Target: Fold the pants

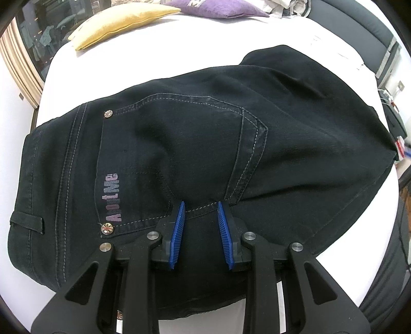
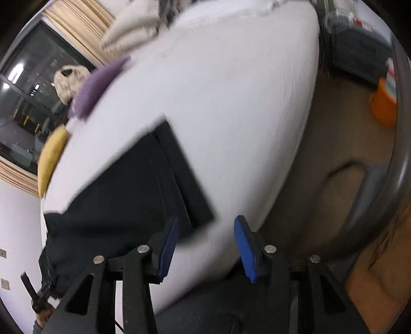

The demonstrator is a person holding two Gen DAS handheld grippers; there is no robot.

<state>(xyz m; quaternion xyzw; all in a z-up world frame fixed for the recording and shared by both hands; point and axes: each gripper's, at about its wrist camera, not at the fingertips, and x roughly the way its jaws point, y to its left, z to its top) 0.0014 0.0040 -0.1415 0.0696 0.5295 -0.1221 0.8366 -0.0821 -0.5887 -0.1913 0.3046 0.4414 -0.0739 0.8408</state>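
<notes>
Left gripper (image 1: 200,205): its two blue ribbed fingers (image 1: 179,223) converge at the tips on a raised ridge of cloth near the stitched pocket seam of the dark navy denim pants (image 1: 205,144). They appear to be pinching that ridge, though the grip point is partly masked by the fabric. The likely purpose is to lift or carry this seat portion over for a fold.

Right gripper (image 2: 205,231): jaws spread wide, nothing between them. It hovers above the white bed sheet (image 2: 231,115) just beside the hem end of the pants (image 2: 133,190). The view is motion-blurred, so finer detail cannot be confirmed.

The pants lie on the white bed sheet (image 1: 154,54), seat side up, the legs already appearing doubled one over the other. A yellow satin cushion (image 1: 120,25) and a purple felt cushion (image 1: 215,9) sit well apart at the far edge, clear of the work.

Judgement: lengthwise fold done; crosswise fold outstanding.
</notes>
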